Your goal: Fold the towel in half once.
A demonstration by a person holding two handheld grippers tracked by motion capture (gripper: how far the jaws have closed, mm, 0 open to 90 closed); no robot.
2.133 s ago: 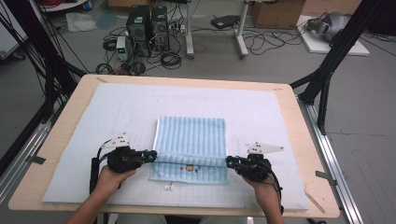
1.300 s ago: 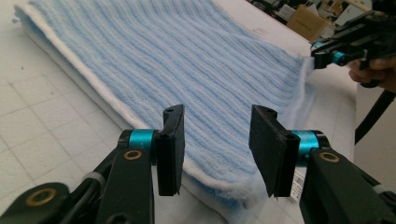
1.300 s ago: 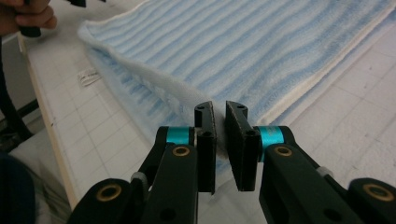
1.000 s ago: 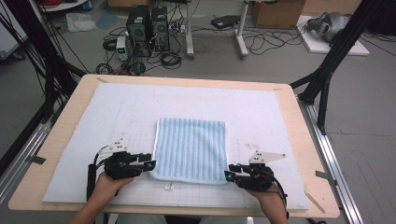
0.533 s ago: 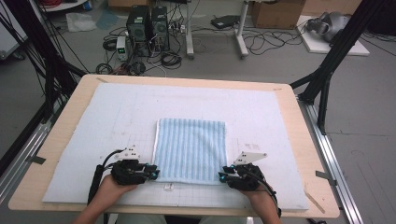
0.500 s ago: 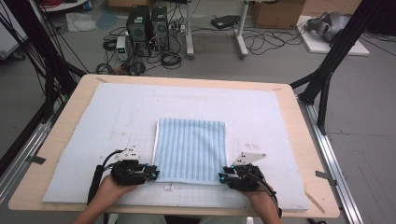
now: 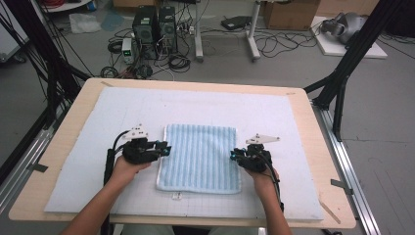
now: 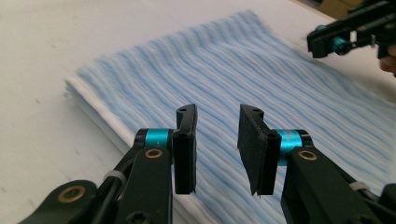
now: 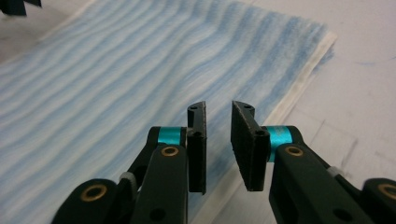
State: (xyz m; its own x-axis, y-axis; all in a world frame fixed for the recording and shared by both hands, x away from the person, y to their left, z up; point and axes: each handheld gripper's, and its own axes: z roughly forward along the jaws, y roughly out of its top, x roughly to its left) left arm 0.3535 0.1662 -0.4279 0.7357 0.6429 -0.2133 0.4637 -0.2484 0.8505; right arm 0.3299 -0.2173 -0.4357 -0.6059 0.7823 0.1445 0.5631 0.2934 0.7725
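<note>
On the wooden table (image 7: 313, 147) lay a white mat (image 7: 98, 127), and near the middle of this mat, toward the person's side, lay the folded blue striped towel (image 7: 199, 156), flat and in several layers. A small white tag (image 7: 176, 196) lay just beside its near edge.

Both forearms came in from the bottom of the high view, spread apart, each hand turned inward so that the two grippers pointed toward each other across the towel. The left hand (image 7: 125, 169) held the left gripper (image 7: 166, 148) at the left edge of the towel, about level with its middle. The right hand (image 7: 262, 176) held the right gripper (image 7: 233, 155) at the right edge, at nearly the same height.

The jaws of the left gripper (image 8: 217, 144) had just been opening a little; a clear gap stood between the pads, nothing was between them, and they hung over the left edge of the towel (image 8: 243, 74). The right gripper (image 9: 218, 144) had just been closing its jaws; a narrow gap remained, nothing was gripped, and they stood over the white border of the towel (image 9: 116, 84).
</note>
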